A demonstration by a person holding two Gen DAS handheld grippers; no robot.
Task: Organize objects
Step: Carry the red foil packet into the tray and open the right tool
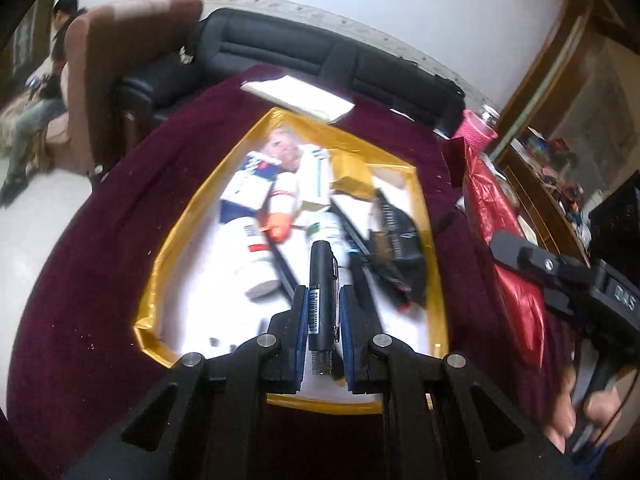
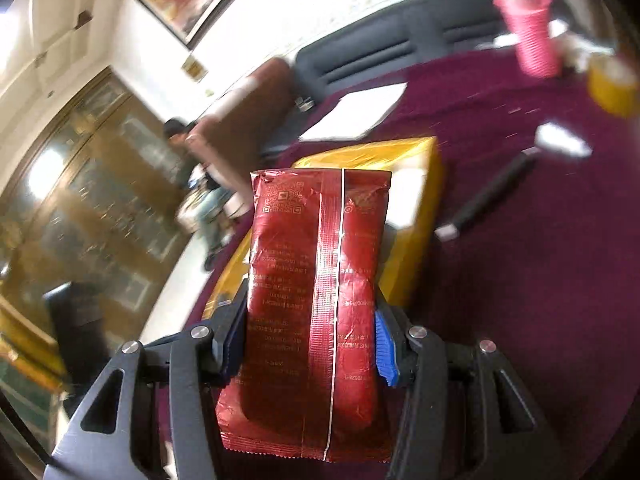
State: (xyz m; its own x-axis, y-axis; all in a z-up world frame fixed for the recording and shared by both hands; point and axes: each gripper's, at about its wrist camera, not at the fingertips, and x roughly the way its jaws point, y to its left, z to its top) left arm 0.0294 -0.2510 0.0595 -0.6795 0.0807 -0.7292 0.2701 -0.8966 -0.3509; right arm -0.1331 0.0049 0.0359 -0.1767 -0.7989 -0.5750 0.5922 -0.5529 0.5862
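My left gripper (image 1: 323, 300) is shut on a black pen (image 1: 323, 280) with a barcode sticker, held above the near end of the gold-rimmed open box (image 1: 158, 264). Inside the box lie white tubes and bottles (image 1: 276, 200), an orange-capped item (image 1: 279, 228) and a black comb (image 1: 394, 232). My right gripper (image 2: 310, 320) is shut on a red foil packet (image 2: 316, 280), upright between the blue pads. The same red packet (image 1: 508, 240) and right gripper (image 1: 560, 272) show at the right of the left wrist view. The gold box (image 2: 416, 184) lies just beyond the packet.
A maroon cloth (image 1: 88, 264) covers the table. A white notepad (image 1: 300, 96), a pink cup (image 2: 532, 32), a yellow tape roll (image 2: 612, 80) and a black marker (image 2: 488, 196) lie on it. A black sofa (image 1: 320, 56) stands behind. A person (image 1: 40, 92) sits far left.
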